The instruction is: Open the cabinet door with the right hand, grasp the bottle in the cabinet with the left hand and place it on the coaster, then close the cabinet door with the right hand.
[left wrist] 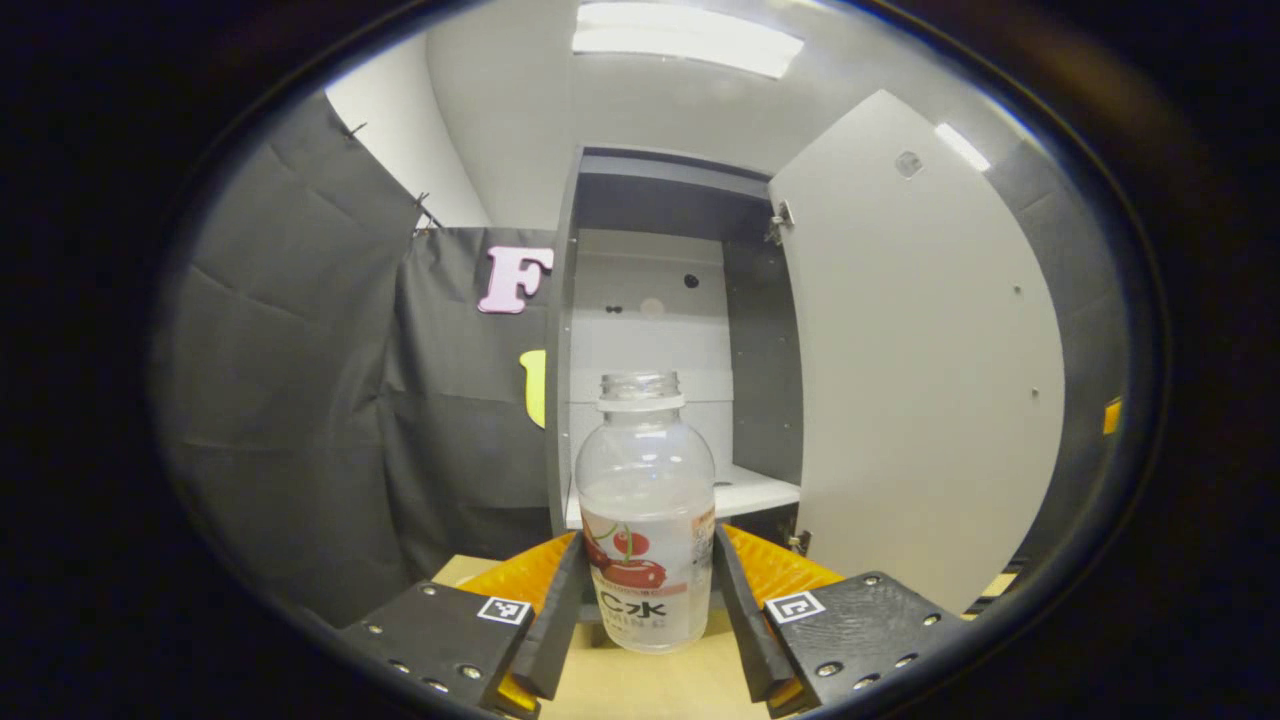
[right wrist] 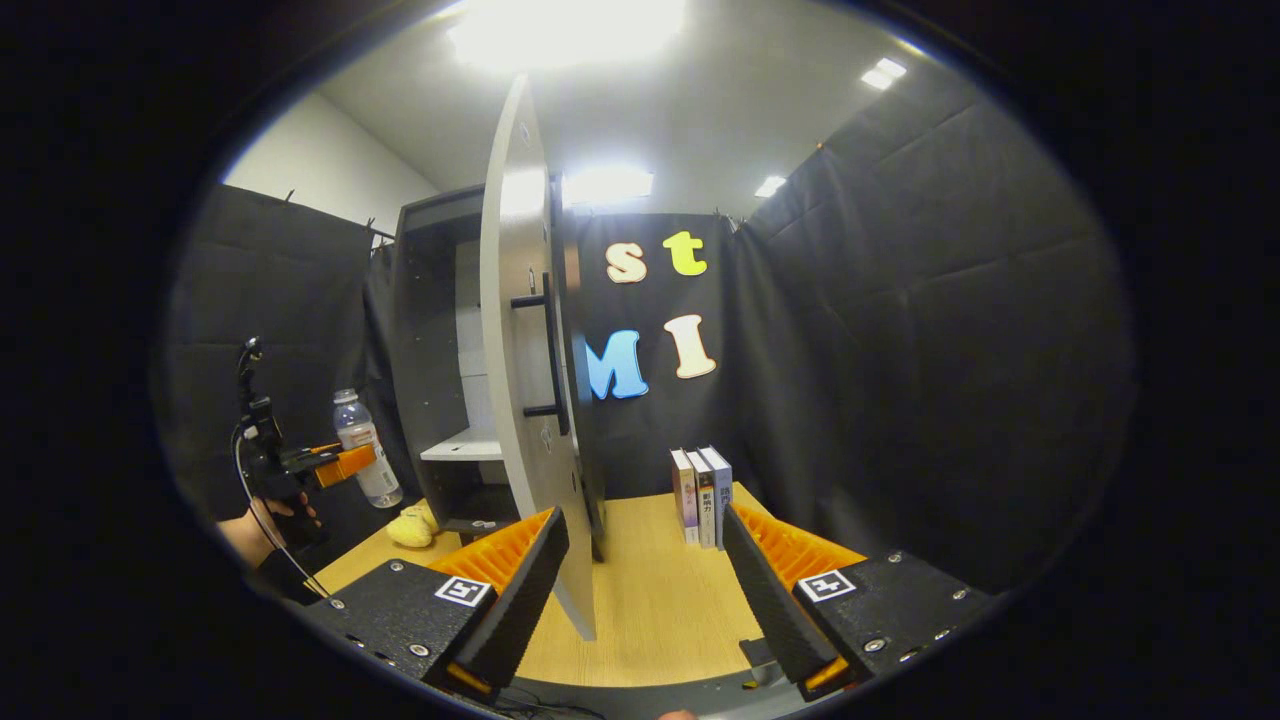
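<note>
Left tool (left wrist: pixel 648 610): fingers closed against both sides of a held item, raised and level; in the right gripper view it appears far left (right wrist: pixel 345 462), carried by a hand (right wrist: pixel 285 515). Right tool (right wrist: pixel 640 590): fingers spread wide, nothing between them.

table (right wrist: pixel 650 600) — wood | on it: cabinet (right wrist: pixel 425 330), books (right wrist: pixel 700 495), yellow item (right wrist: pixel 412 527)

— Where are we looking from on the left gripper view?
— Close, facing the open cabinet (left wrist: pixel 670 300) head-on.
— And the right gripper view?
— Low over the desk (right wrist: pixel 650 600), beside the door's (right wrist: pixel 520 400) edge; we share cabinet and door.
</note>
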A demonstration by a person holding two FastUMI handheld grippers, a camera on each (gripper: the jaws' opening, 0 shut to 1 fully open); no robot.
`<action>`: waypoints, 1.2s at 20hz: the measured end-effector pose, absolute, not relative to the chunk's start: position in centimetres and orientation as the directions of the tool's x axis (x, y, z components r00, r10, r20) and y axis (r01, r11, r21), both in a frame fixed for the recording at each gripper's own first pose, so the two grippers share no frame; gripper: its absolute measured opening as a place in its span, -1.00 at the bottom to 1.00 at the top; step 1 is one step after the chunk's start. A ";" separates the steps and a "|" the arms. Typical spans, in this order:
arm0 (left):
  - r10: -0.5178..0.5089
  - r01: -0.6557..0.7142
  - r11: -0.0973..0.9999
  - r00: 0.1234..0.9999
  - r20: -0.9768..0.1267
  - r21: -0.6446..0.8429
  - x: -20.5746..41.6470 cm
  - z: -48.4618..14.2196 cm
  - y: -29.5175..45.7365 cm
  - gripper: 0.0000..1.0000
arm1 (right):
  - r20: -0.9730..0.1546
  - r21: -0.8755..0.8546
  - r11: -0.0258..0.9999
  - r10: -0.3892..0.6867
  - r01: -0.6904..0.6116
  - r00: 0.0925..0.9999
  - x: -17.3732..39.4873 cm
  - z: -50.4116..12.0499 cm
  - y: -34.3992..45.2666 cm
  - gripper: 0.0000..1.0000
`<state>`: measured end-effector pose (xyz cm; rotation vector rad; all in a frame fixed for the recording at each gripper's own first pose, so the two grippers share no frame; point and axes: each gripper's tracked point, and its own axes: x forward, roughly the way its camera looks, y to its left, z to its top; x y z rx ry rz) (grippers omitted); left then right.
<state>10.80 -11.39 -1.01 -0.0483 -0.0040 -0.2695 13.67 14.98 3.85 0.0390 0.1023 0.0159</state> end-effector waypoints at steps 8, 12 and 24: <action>-0.304 0.304 0.952 0.953 0.003 -0.022 6.3 -5.8 -11.7 0.40 | -0.124 0.056 0.998 0.001 0.006 0.992 12.1 3.3 15.1 0.84; -0.315 0.315 0.949 0.949 -0.025 -0.019 4.3 -8.7 -12.0 0.40 | -0.130 0.044 0.999 0.001 0.005 0.991 11.0 3.1 15.1 0.91; -0.336 0.328 0.941 0.934 -0.121 -0.079 -1.0 -17.8 -12.8 0.40 | -0.160 0.010 1.000 0.002 -0.001 0.987 9.9 2.8 15.0 0.91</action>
